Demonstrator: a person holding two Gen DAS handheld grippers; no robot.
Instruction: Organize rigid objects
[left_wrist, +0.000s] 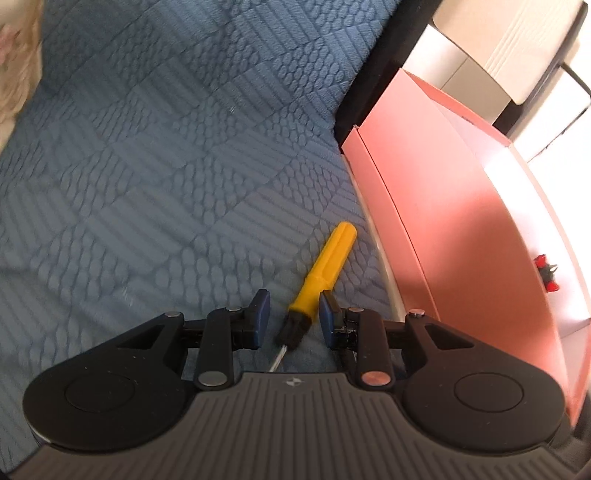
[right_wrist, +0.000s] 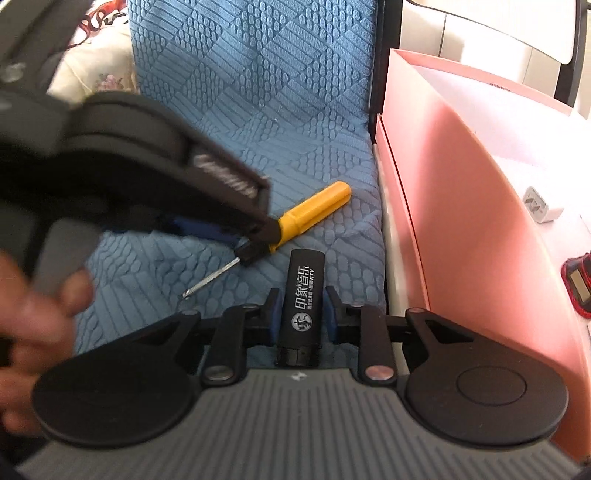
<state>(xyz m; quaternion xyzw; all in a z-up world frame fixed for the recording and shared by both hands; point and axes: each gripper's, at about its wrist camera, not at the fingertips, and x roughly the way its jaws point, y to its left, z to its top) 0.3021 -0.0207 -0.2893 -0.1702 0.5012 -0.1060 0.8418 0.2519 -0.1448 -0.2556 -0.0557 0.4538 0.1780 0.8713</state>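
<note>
- Left wrist view: the left gripper (left_wrist: 294, 319) is seen with its jaws spread, not yet closed, straddling the yellow screwdriver (left_wrist: 321, 271) at its black collar on the blue quilted cover (left_wrist: 147, 147). The right pad is touching or nearly touching the handle, so a lopsided closure could be expected to roll or twist the tool away.
- The pink box (left_wrist: 461, 206) stands just beside the handle tip; open cover is left only on the other side.
- Right wrist view: the right gripper (right_wrist: 300, 314) is seen with jaws released on either side of a black lighter (right_wrist: 302, 306), small gaps showing. The smooth casing could slip if pinched off-centre.
- The left gripper (right_wrist: 266, 230) is near, so a collision is possible when both are lifted. A white charger (right_wrist: 541, 210) already lies in the box.
</note>
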